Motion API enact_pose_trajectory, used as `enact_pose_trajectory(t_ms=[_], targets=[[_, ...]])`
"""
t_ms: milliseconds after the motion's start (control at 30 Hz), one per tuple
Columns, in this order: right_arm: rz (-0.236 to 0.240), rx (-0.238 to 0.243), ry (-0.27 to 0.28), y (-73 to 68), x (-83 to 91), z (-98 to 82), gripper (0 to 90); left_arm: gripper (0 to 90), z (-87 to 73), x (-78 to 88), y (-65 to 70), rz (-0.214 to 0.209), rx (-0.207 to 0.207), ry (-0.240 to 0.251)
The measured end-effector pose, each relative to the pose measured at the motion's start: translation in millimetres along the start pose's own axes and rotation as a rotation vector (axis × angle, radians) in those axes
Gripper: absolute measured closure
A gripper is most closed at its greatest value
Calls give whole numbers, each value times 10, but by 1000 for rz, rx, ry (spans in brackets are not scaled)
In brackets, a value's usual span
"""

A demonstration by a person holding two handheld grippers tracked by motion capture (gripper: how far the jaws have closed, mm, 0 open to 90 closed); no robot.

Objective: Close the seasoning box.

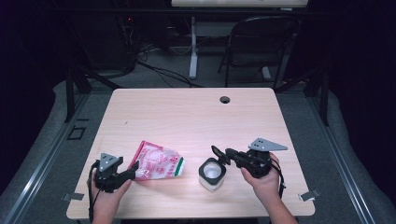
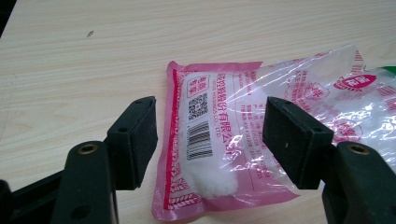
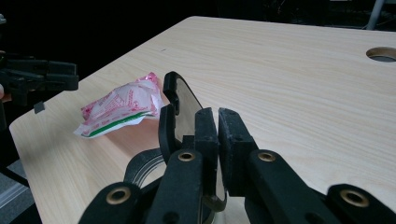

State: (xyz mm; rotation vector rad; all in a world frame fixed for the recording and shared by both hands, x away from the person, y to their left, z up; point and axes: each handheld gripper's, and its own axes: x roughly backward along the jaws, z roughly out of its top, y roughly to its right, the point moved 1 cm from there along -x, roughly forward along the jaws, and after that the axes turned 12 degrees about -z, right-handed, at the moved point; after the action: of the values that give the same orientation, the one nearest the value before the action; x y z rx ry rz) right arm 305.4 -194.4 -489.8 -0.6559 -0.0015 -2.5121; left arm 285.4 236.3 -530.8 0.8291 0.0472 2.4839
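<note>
Lying lower centre, the pink bag (image 2: 219, 140) is straddled lengthwise by the wide left gripper (image 2: 210, 140) (pads apart).

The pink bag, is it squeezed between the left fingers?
No, the left fingers stand wide apart, and the pink bag lies flat on the table between them.

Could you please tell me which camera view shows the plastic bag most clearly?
The left gripper view: the plastic bag lies close up, print and barcode readable. The high view shows it whole but small; the right gripper view shows it crumpled, farther off.
</note>
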Motion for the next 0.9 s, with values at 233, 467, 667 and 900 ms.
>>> enact_pose_trajectory(t_ms=[233, 467, 667, 900], targets=[[12, 19, -11, -56, -21, -21, 865, 353, -6, -8, -4, 0, 2, -1], [24, 38, -32, -103, -54, -51, 864, 357, -9, -10, -15, 0, 2, -2], [26, 55, -38, -129, -66, -62, 863, 358, -13, -15, -18, -1, 2, -3], [22, 41, -34, -100, -54, -56, 859, 358, -16, -15, -31, 5, 5, -10]])
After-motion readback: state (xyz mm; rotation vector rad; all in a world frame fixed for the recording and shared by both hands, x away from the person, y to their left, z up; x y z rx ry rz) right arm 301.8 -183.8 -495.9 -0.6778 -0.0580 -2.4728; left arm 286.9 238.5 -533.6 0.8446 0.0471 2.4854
